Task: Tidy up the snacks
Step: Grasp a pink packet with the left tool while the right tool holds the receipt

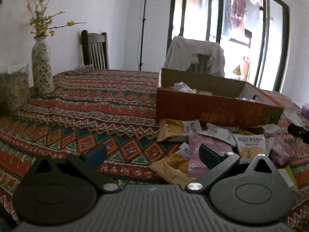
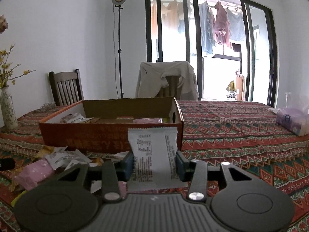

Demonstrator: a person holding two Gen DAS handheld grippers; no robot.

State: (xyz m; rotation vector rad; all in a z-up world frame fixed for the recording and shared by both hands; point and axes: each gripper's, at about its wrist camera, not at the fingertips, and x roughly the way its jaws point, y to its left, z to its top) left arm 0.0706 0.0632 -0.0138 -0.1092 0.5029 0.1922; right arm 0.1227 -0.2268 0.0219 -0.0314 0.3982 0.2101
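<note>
While the right gripper pinches a white snack packet upright, long axis vertical and printed back to the camera, the left gripper hangs spread over loose packets. Only the left view shows that pile's full spread; only the right shows the tissue pack at the table's right edge. Behind the pile stands the open cardboard box, packets inside. Bare tablecloth lies right of it.

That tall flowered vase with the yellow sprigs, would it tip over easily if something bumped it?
Probably. The vase is tall and narrow, and its long sprigs lean sideways. It also stands on a rumpled tablecloth, likely unsteady footing. It looks ceramic, so probably breakable.
</note>
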